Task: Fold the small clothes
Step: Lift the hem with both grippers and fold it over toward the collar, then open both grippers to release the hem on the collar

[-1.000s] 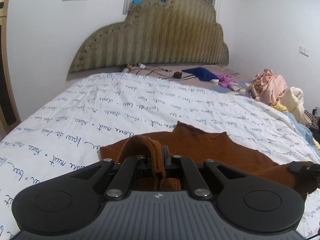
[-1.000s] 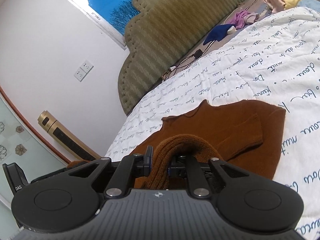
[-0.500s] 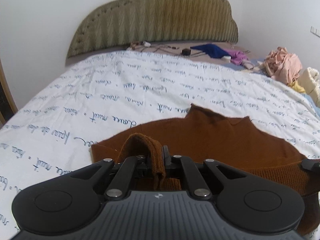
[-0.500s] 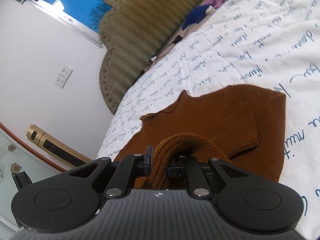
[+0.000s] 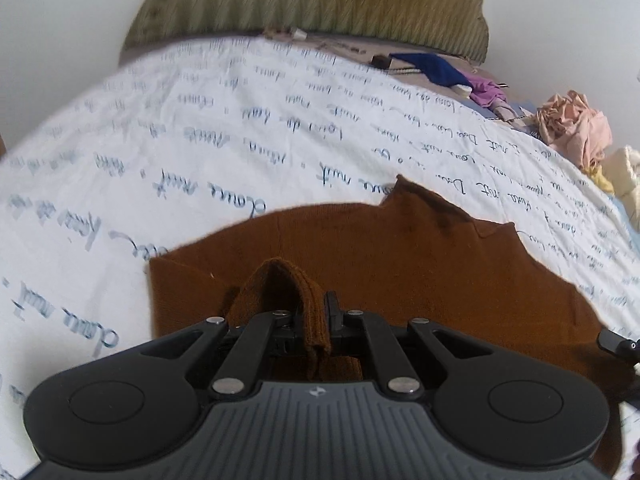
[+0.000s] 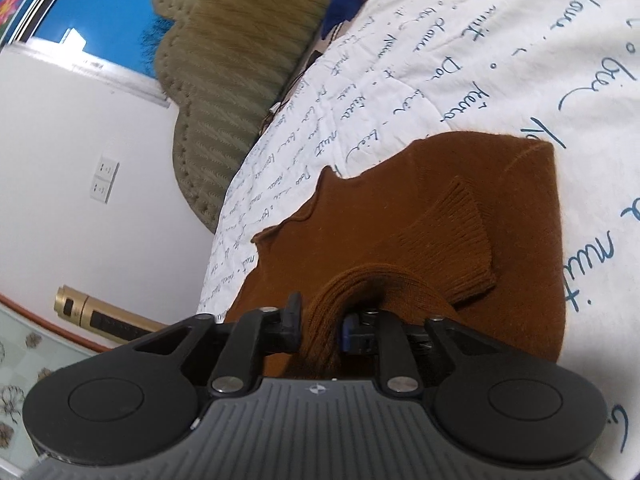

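A small brown knit sweater (image 5: 400, 264) lies on the white bedspread with blue script (image 5: 200, 152), collar toward the headboard. My left gripper (image 5: 314, 316) is shut on a ribbed edge of the sweater near its left side, and a fold of fabric stands up between the jaws. My right gripper (image 6: 320, 320) is shut on another ribbed edge of the same sweater (image 6: 400, 208). A ribbed sleeve cuff (image 6: 460, 248) lies folded across the body just ahead of the right gripper.
A padded olive headboard (image 5: 312, 0) stands at the far end of the bed. Blue and purple clothes (image 5: 448, 72) and a pink and yellow pile (image 5: 576, 128) lie at the far right. A gold-coloured post (image 6: 108, 316) and a white wall are at the left.
Both grippers have moved forward and tilted down over the sweater, still holding its edges. The sweater body now fills more of both views. The right wrist view has rolled further.
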`<state>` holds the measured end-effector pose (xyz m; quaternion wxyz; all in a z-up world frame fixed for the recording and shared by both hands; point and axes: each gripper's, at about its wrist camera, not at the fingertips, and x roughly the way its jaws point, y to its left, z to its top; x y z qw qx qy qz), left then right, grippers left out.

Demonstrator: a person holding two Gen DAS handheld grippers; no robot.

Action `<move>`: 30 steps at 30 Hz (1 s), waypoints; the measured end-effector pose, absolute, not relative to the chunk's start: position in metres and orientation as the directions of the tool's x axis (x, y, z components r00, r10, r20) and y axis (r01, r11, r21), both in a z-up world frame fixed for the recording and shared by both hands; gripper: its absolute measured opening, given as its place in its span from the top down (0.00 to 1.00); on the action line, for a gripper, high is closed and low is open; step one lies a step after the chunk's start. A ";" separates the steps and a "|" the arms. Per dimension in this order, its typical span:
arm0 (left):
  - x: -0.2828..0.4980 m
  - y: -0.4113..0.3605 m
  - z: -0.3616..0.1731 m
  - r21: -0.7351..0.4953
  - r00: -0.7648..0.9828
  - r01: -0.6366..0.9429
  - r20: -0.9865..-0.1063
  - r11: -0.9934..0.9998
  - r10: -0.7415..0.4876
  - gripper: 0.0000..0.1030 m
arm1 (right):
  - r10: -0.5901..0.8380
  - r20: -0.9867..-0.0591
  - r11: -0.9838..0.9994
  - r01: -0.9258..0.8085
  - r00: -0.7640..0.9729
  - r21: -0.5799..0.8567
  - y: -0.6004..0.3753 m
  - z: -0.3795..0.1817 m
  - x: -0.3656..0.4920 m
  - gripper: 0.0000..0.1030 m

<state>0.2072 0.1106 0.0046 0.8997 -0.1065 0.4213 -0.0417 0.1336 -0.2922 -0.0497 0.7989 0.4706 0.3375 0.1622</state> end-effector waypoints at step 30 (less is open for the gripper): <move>0.187 0.163 0.021 -0.293 0.727 -0.140 -0.679 0.946 -0.103 0.42 | 0.384 -0.464 0.781 -0.012 0.798 0.625 -0.275 -0.016 0.127 0.14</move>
